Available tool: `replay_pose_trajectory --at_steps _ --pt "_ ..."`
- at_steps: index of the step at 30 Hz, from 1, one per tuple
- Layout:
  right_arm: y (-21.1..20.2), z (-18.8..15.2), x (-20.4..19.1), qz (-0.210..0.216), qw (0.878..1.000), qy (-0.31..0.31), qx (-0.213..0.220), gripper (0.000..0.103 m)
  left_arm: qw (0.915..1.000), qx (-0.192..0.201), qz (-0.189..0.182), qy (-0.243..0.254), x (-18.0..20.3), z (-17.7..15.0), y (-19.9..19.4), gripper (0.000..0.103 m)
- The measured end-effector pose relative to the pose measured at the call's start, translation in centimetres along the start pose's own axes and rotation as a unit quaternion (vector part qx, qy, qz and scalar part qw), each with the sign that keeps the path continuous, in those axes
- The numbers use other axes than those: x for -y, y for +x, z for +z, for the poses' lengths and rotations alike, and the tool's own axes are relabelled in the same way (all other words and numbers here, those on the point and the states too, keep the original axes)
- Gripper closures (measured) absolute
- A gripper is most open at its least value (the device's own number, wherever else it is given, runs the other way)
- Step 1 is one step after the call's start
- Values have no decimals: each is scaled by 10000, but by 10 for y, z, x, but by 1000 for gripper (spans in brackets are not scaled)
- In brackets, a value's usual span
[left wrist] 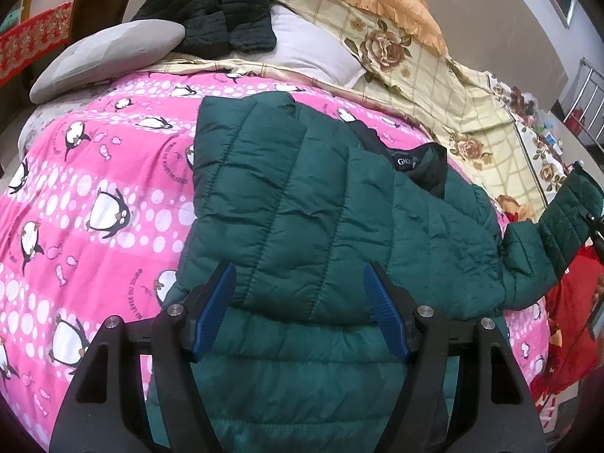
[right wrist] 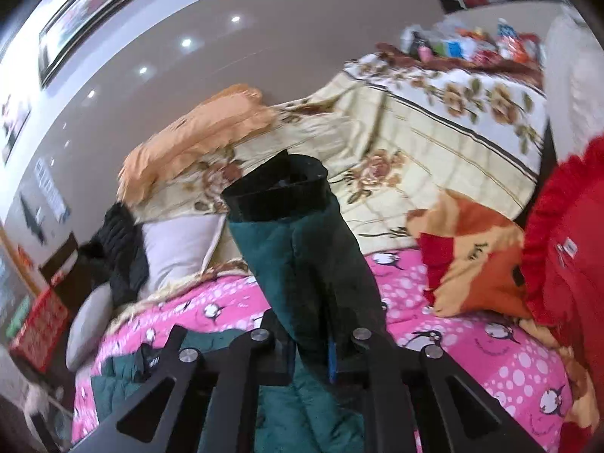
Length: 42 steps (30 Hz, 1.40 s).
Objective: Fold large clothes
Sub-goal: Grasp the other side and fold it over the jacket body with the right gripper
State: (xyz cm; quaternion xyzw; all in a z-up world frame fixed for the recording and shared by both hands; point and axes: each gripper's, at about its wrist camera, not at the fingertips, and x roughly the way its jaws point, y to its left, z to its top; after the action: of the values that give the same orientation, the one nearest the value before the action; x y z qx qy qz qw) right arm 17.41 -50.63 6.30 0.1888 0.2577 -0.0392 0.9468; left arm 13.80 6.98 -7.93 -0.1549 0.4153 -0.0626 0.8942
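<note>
A dark green quilted puffer jacket [left wrist: 321, 204] lies on the pink penguin blanket [left wrist: 94, 188], one sleeve folded across its body. My left gripper [left wrist: 300, 302] is open and empty, its blue pads just above the jacket's lower part. My right gripper [right wrist: 313, 343] is shut on the jacket's other sleeve [right wrist: 298, 264] and holds it up off the bed, its black-lined cuff [right wrist: 279, 188] pointing away. That lifted sleeve [left wrist: 558, 226] and the right gripper [left wrist: 594, 222] show at the right edge of the left wrist view.
A black quilted garment [left wrist: 215, 7], a grey cushion [left wrist: 105, 56] and a white pillow [left wrist: 309, 49] lie at the head of the bed. A floral quilt [right wrist: 434, 128], orange pillows [right wrist: 472, 256] and a red garment [right wrist: 566, 264] lie to the right.
</note>
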Motion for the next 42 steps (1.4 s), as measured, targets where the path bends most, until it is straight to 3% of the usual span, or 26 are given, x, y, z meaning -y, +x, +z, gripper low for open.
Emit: replay_pose_trajectory --at_steps 4,12,20,26,34,42 --pt "6 -11 -28 188 9993 -270 -199 95 10000 -19 -15 -34 -5 0 -3 33" --pt "-6 -23 -93 972 9927 -612 -366 95 9998 64 -21 -211 -18 2 -10 33" --pt "-15 -43 -199 1852 9737 -1164 -632 95 9993 178 -51 -319 -29 6 -23 33" --pt "3 -82 -272 2406 9549 -1401 -1031 95 9989 247 -12 -392 -42 7 -32 33" --pt "49 -154 -333 2664 9333 -1633 -1769 95 9978 254 51 -602 -65 6 -36 33" --pt "95 -217 -348 2544 9184 -1768 -2462 95 9975 226 69 -661 -72 5 -32 33"
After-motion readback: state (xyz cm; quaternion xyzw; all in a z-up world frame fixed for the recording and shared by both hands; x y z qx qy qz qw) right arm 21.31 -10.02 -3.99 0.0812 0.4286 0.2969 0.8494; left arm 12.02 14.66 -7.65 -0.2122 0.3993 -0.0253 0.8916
